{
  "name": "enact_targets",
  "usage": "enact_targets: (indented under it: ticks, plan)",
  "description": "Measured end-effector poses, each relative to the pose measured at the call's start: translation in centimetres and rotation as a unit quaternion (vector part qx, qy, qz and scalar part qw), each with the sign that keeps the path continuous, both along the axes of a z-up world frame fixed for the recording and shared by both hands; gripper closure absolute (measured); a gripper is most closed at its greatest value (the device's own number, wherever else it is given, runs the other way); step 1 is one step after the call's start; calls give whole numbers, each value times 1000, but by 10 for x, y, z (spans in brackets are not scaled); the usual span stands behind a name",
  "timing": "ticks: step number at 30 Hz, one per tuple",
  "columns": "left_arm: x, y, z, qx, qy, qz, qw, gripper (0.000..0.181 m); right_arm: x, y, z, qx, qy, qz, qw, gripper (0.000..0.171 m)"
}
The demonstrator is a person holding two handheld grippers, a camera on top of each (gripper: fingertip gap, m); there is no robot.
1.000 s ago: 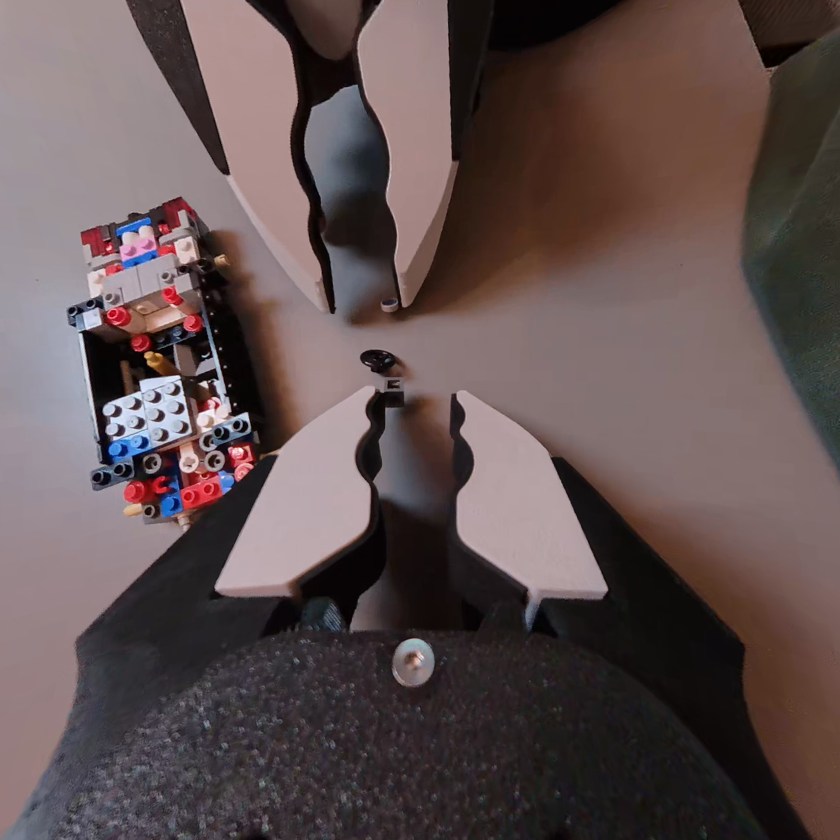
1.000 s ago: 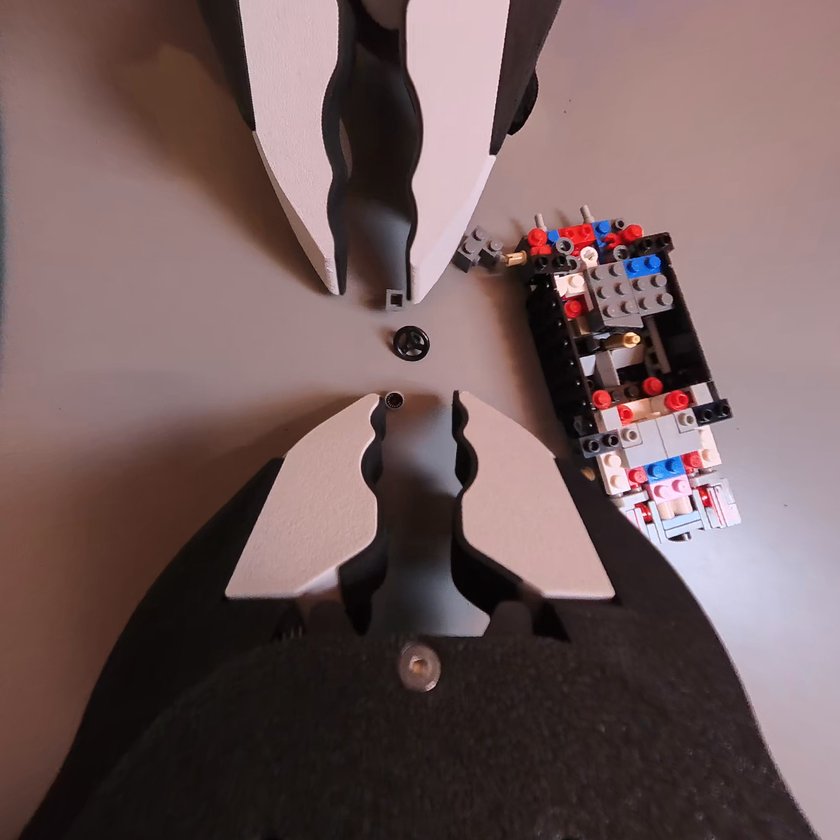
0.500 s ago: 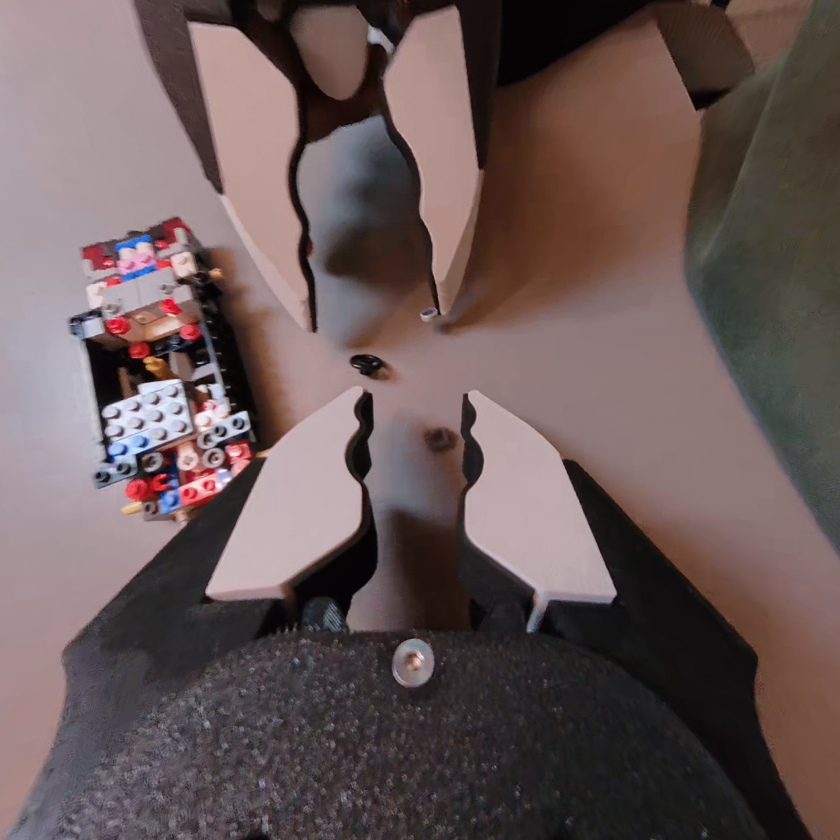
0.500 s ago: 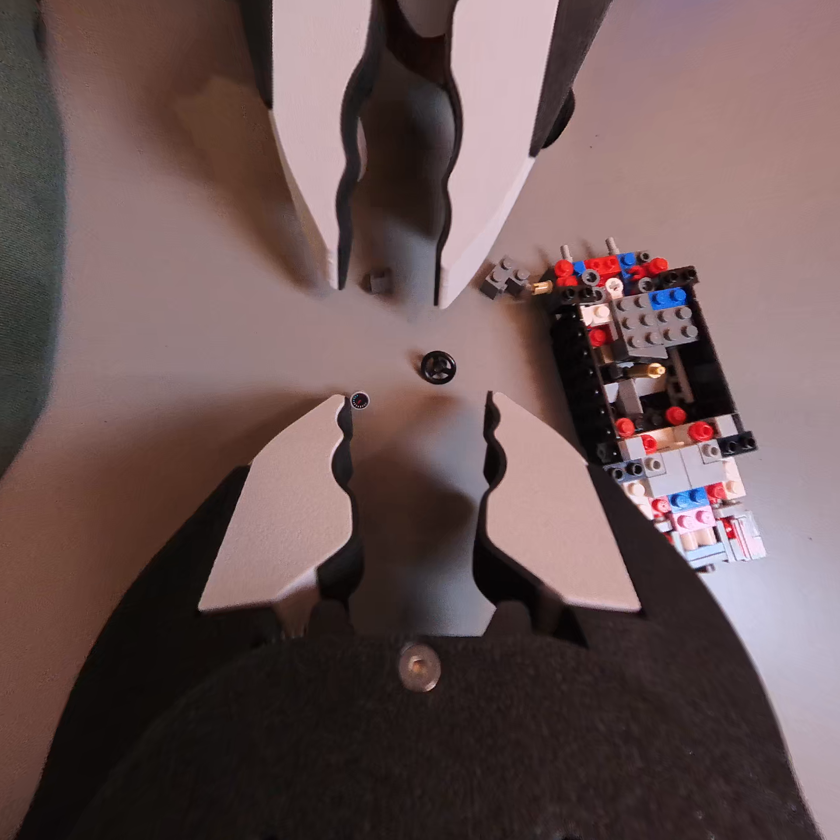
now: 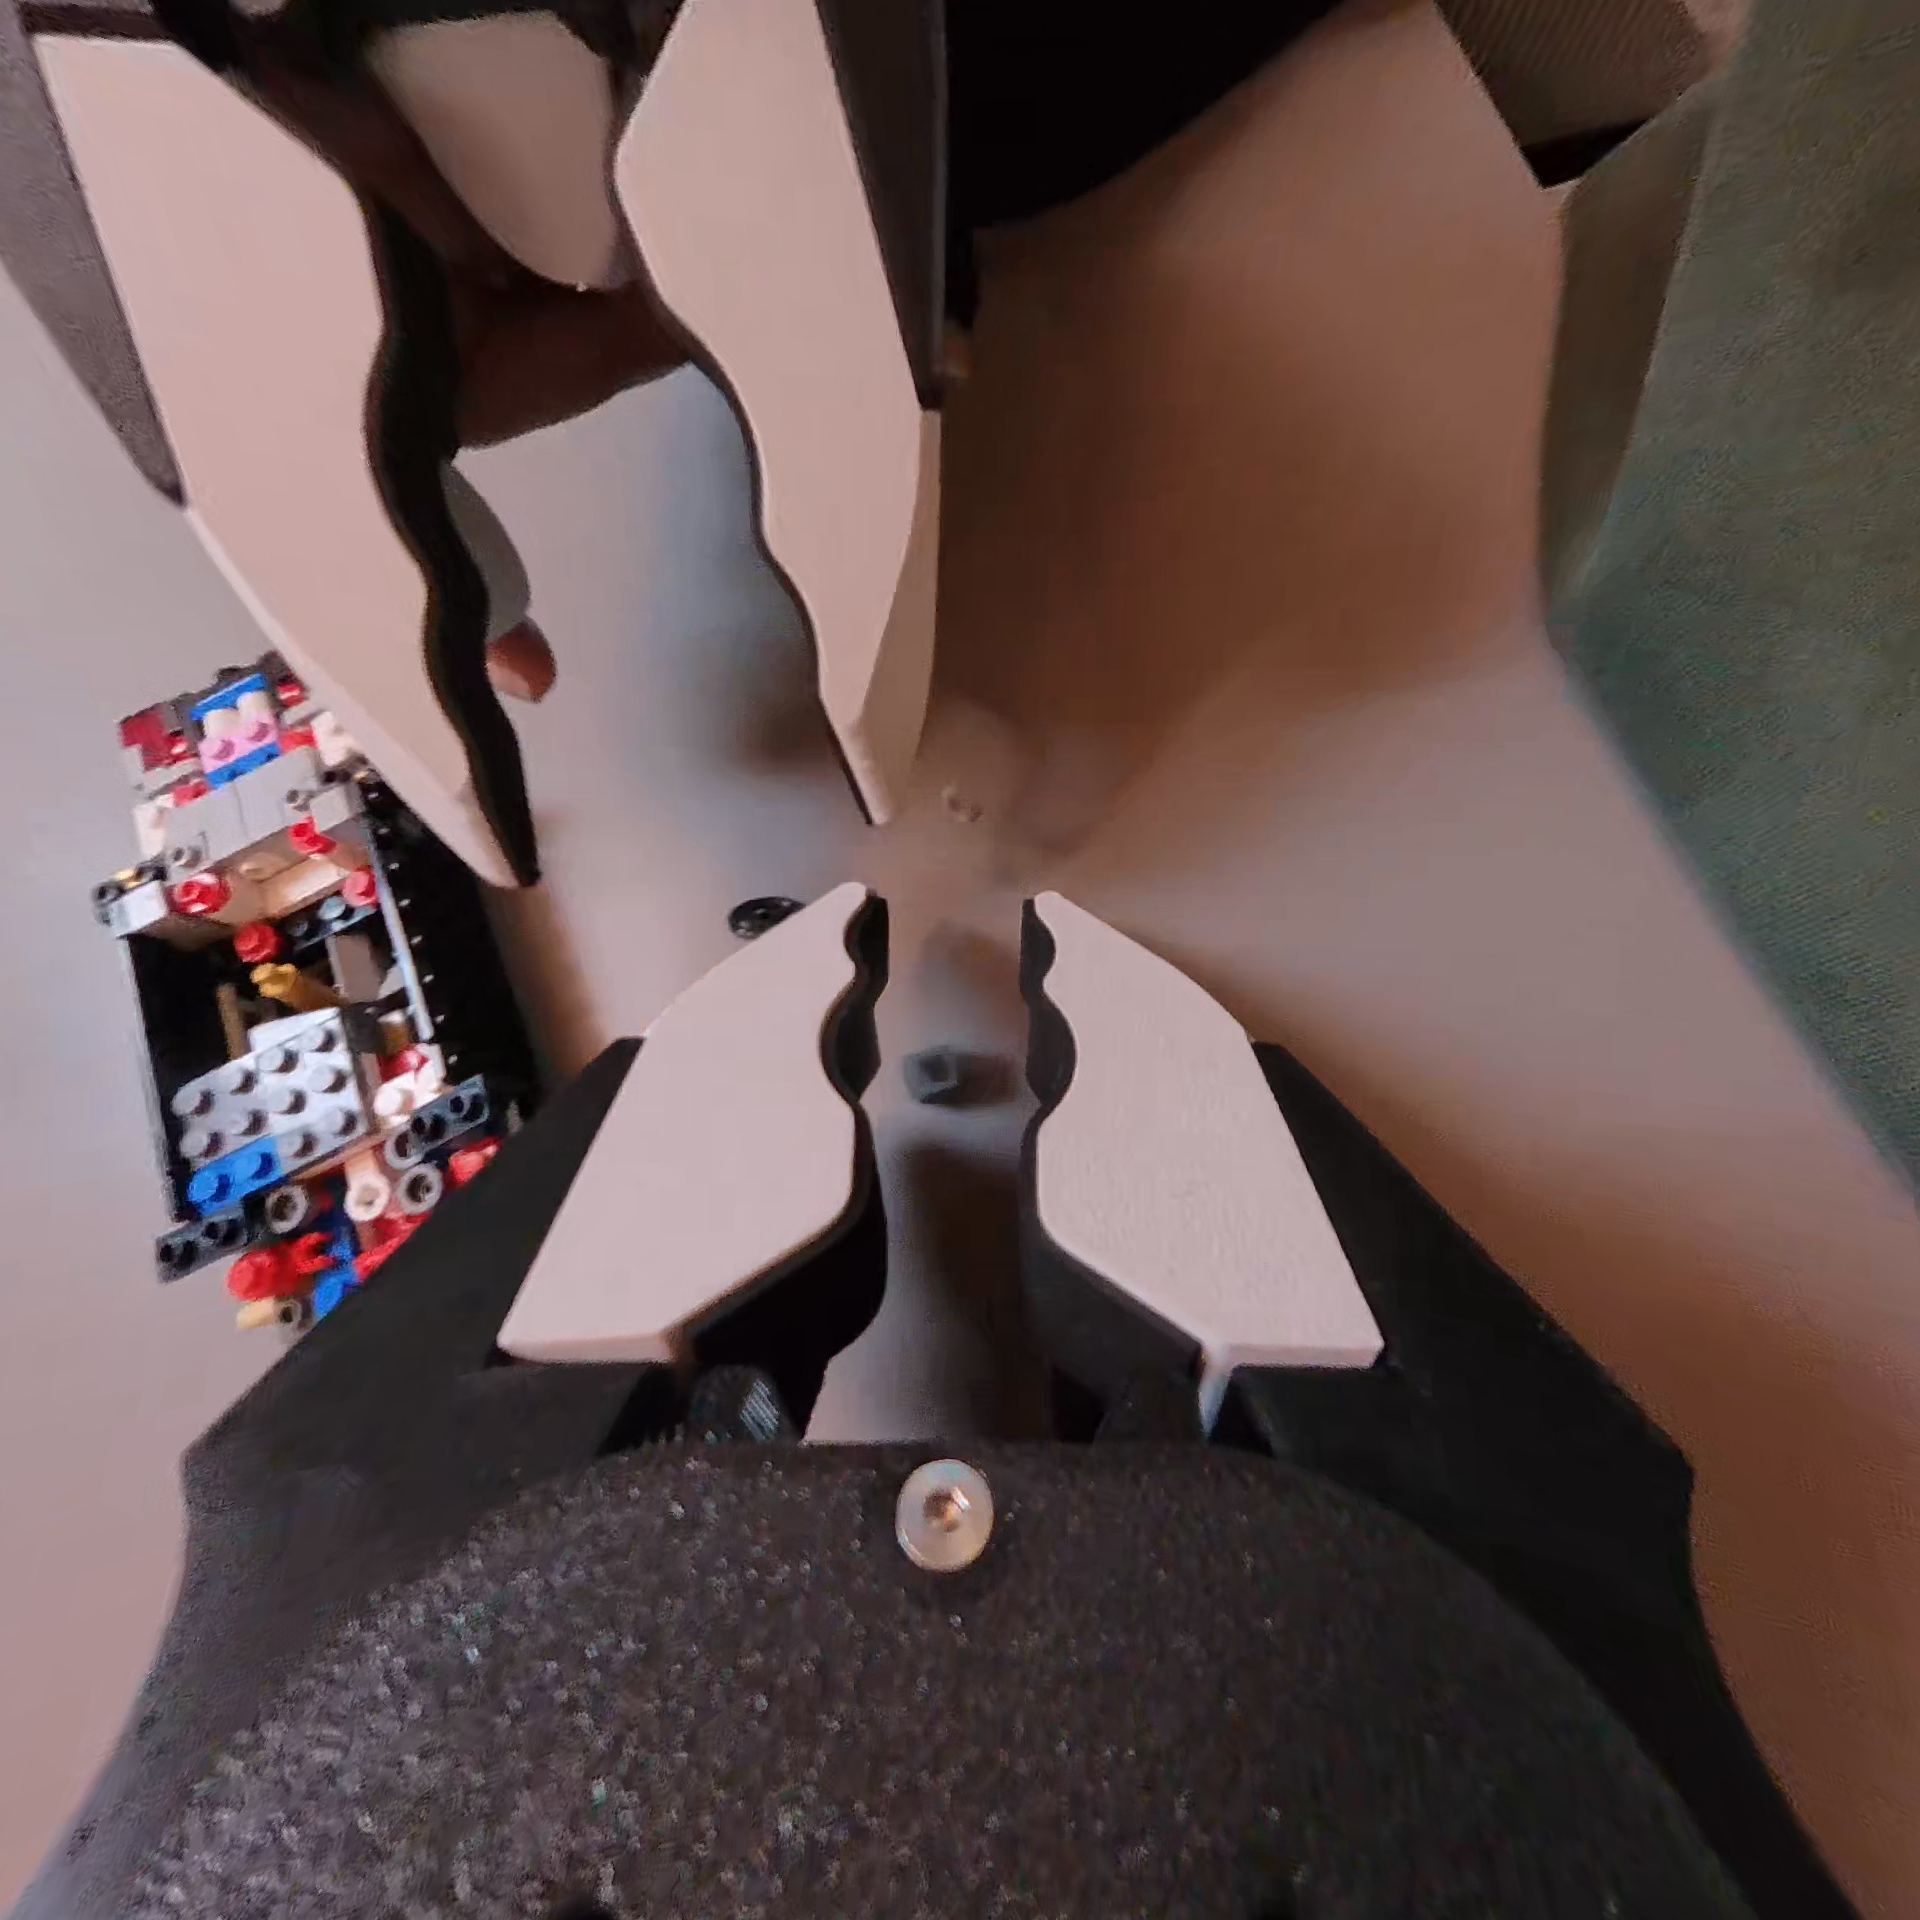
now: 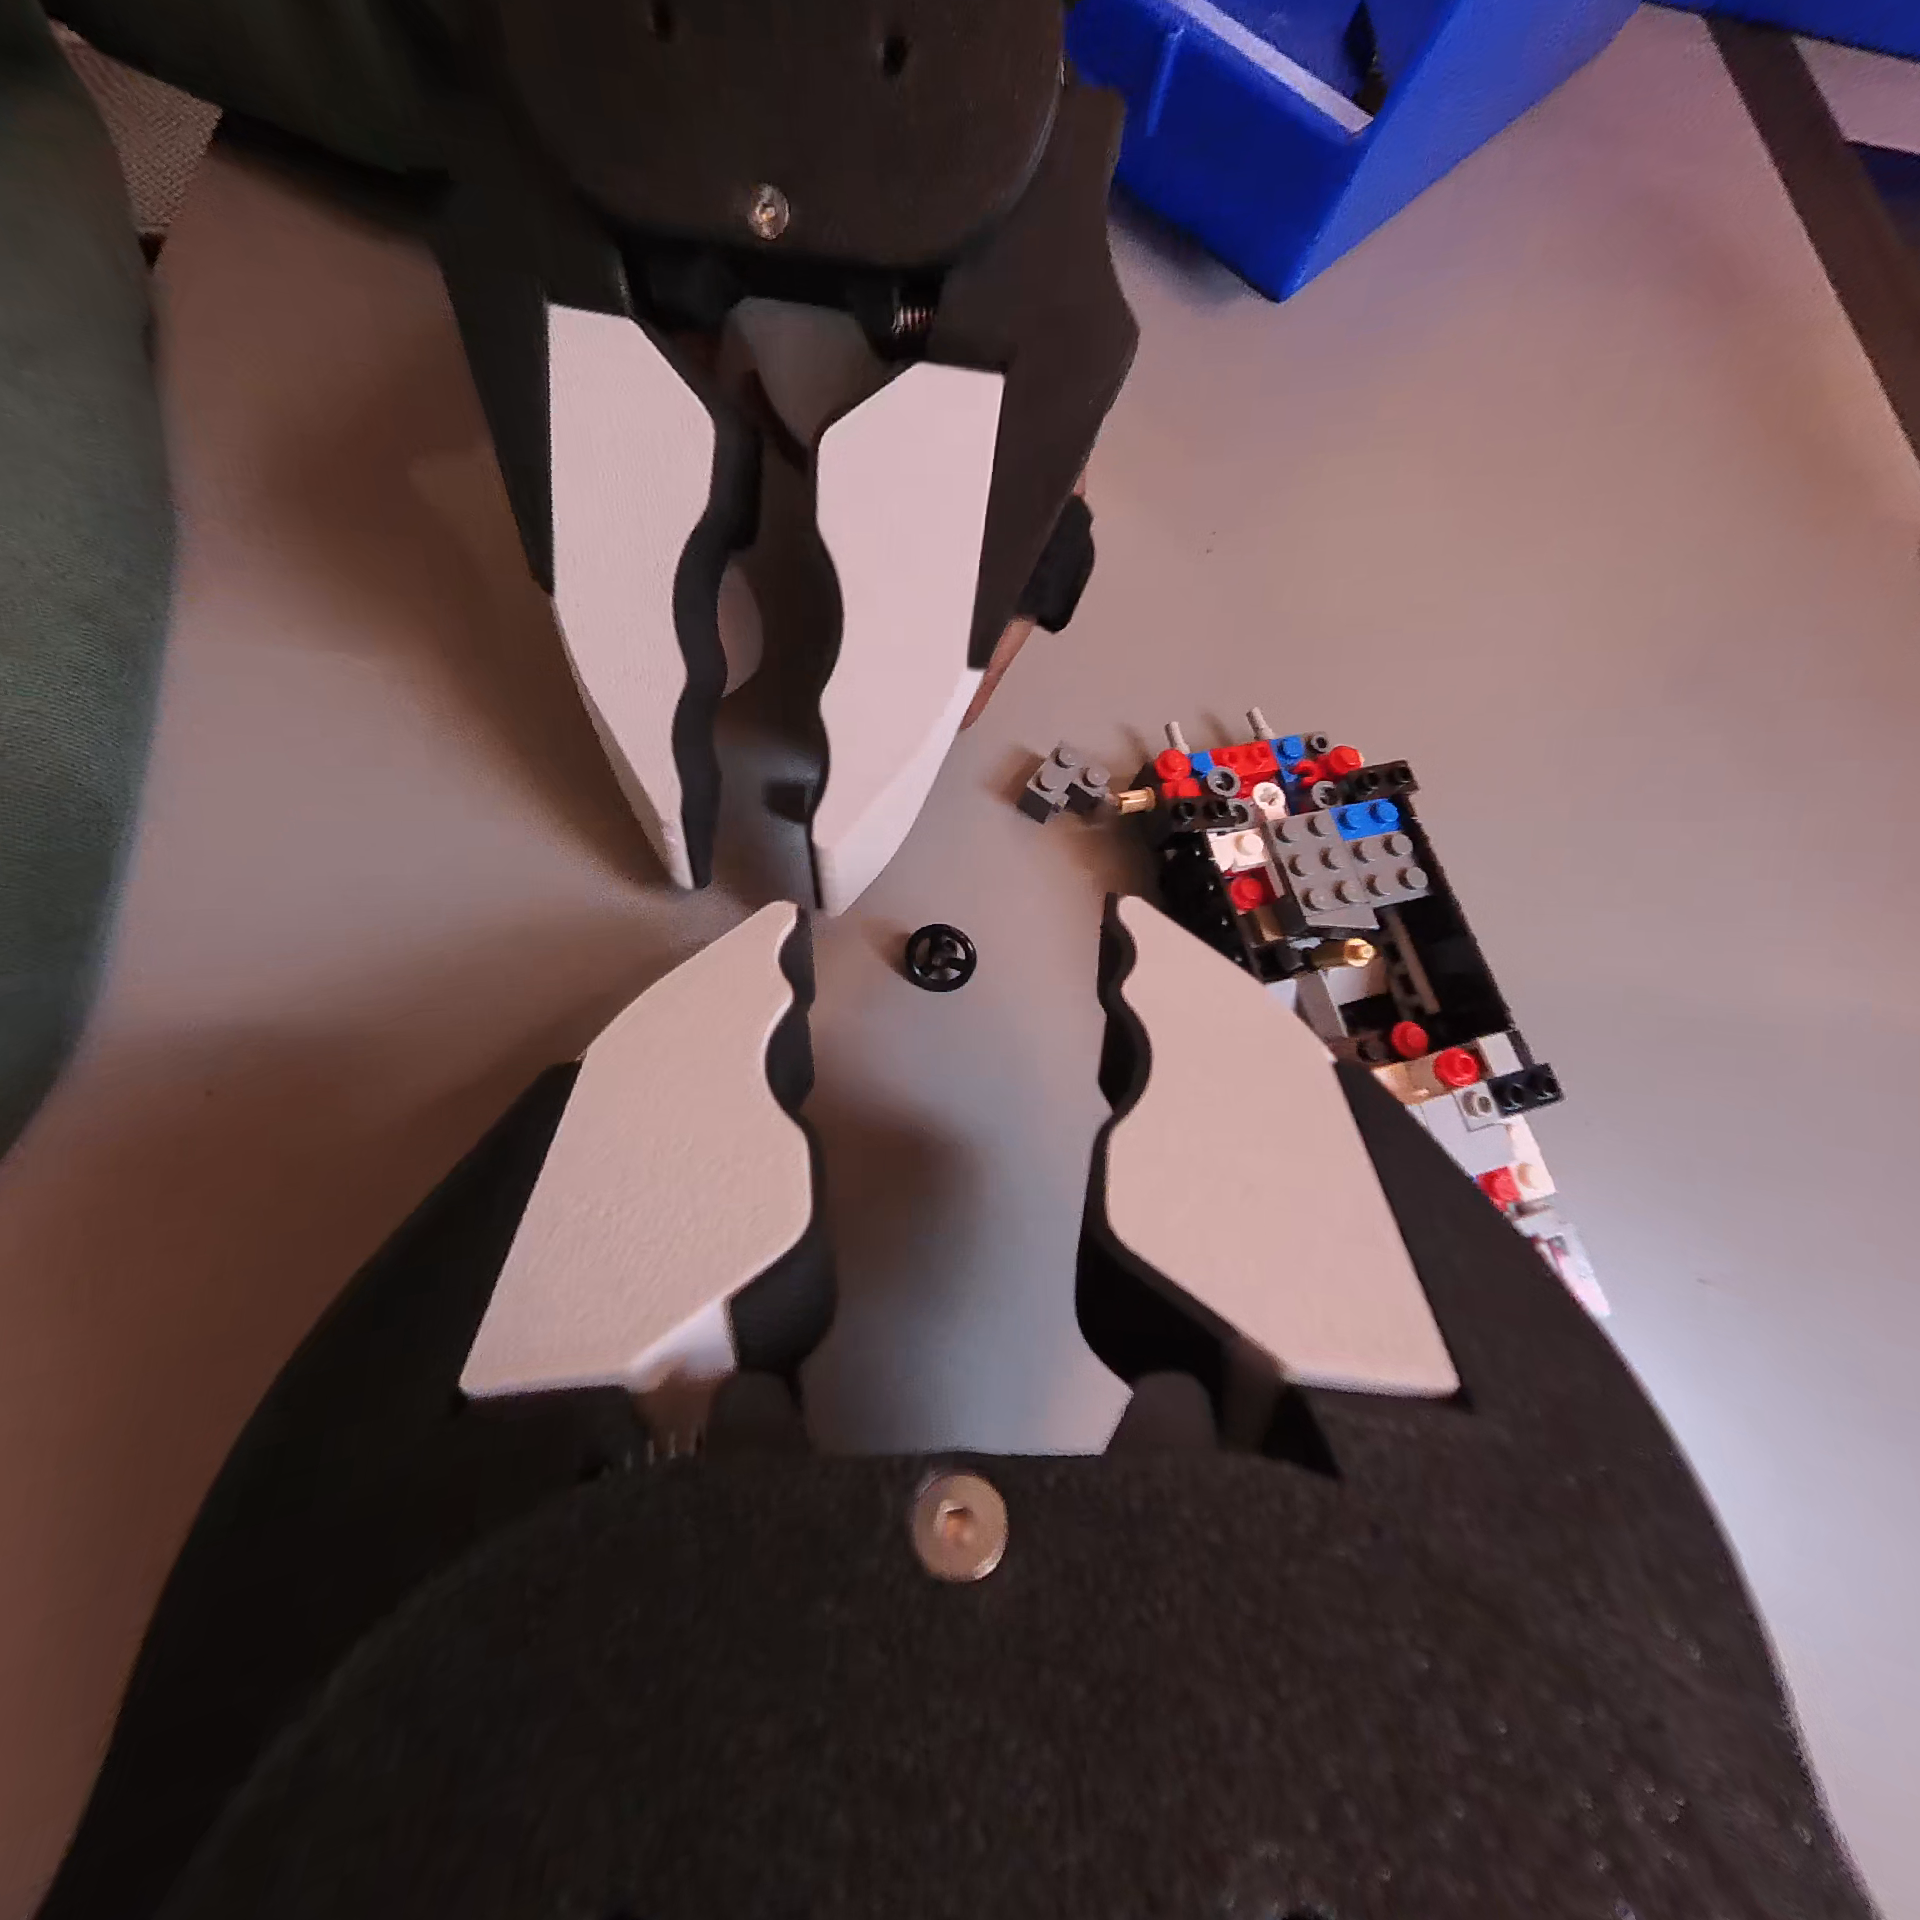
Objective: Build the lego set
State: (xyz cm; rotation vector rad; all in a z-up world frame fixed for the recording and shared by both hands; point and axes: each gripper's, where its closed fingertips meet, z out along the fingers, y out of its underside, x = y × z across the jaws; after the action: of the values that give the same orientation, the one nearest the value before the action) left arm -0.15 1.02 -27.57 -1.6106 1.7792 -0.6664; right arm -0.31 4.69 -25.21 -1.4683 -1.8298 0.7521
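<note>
Only partly built, judging from the pictures. At the left edge of the left wrist view, the lego model [image 5: 301, 1039]: a black frame open in the middle, with grey plates and red, blue and tan bits already pressed on. No wheels or outer shell visible, so probably a lot left to do.

Several loose parts not yet mounted, all lying on the table [image 6: 1558, 520]:
- a black steering wheel [image 6: 938, 958] in the centre of the right wrist view, just inside the tips of the right gripper [image 6: 951, 925];
- a small dark grey brick [image 5: 940, 1075] in the middle of the left wrist view, between the fingers of the left gripper [image 5: 951, 935];
- a small grey assembly [image 6: 1065, 779] just beside the upper end of the model.

Both grippers released, holding nothing, tip to tip above the table near the centre of each frame. Left jaws narrower, but wider than the brick and not touching it. Right jaws wide apart.

Next, probably closing on the brick or the wheel.

In the upper right of the right wrist view, a blue bin [image 6: 1299, 135], contents hidden.
</note>
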Motion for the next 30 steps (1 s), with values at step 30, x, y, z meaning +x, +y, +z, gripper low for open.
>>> enact_targets:
  ticks: [30]
  plan:
    - [-42, 48, -2, -27, 50, 151, 987, 162, 0, 13, 5, -15, 37, -26, 999, 136]
